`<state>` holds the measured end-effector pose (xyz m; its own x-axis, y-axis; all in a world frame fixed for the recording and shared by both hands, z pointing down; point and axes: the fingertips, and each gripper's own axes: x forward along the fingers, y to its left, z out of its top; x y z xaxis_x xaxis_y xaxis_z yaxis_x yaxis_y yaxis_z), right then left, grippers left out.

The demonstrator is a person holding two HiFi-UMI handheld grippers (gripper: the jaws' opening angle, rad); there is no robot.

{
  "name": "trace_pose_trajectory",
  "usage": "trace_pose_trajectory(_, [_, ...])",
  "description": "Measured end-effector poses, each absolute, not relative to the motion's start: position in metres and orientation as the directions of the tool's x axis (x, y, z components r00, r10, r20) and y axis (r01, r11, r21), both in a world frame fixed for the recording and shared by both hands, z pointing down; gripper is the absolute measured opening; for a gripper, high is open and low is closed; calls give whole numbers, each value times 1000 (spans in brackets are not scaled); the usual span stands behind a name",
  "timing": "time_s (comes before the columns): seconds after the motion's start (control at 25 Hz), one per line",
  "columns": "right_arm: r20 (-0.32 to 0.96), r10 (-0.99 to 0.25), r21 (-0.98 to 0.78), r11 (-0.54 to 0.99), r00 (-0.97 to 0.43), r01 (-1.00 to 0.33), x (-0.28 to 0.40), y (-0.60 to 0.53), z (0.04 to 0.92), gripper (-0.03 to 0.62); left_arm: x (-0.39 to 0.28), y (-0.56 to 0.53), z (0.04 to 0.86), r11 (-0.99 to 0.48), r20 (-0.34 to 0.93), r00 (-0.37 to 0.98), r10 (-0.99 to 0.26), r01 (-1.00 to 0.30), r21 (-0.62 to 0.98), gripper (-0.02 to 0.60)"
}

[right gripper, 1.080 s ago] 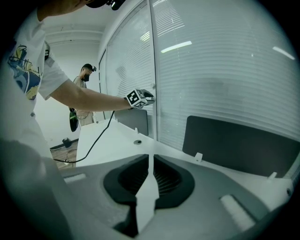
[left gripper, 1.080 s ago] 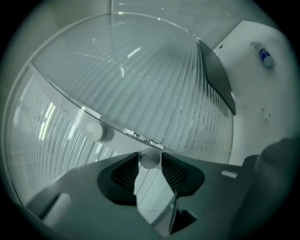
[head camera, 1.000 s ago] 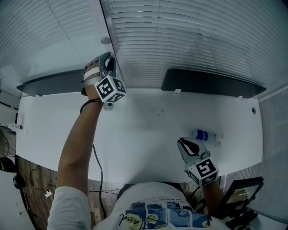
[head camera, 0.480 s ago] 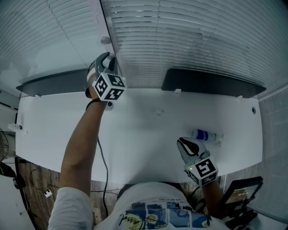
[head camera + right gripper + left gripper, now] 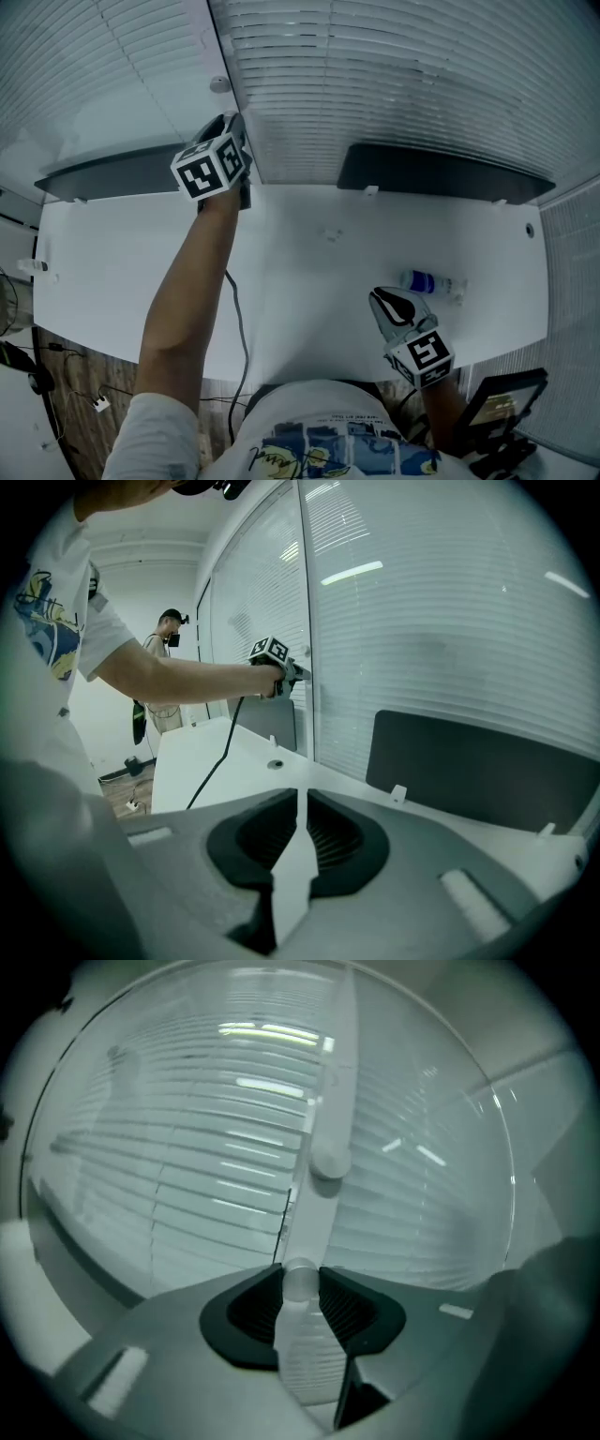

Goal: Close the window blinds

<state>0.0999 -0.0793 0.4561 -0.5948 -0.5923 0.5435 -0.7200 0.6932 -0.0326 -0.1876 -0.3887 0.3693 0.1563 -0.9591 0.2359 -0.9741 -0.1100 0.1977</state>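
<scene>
Left gripper view: clamping slick, light wand [image 5: 321,1185] beside blinds [image 5: 178,1176] low down with left gripper [image 5: 300,1290], just tightening; resting right gripper [image 5: 298,827] closed, empty.

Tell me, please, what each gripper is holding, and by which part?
The left gripper clamps the blind's clear tilt wand near its lower end, its jaws having just been closing; the right gripper holds nothing.

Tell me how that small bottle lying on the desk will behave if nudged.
The bottle lies on its side on the desk, so a push across it would probably roll it. It looks like small clear plastic, so it is likely light. How full it is cannot be told.
</scene>
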Motion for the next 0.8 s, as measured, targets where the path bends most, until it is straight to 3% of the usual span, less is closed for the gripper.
trace_pose_trajectory(0.32, [544, -592, -34, 693, -595, -720, 100, -79, 458, 21, -193, -389, 374, -68, 142, 228, -963, -716, 695, 129])
trace_pose_trajectory(0.52, [540, -592, -40, 692, -599, -720, 101, -78, 460, 21, -198, -390, 377, -95, 44, 256, -966, -506, 857, 129])
trace_pose_trajectory(0.64, [543, -593, -33, 693, -595, -720, 101, -79, 459, 21, -198, -391, 376, -115, 44, 270, -962, -545, 831, 129])
trace_pose_trajectory(0.8, [537, -594, -33, 694, -599, -719, 101, -79, 459, 21, -194, -392, 374, -136, 124, 284, -951, -742, 656, 133])
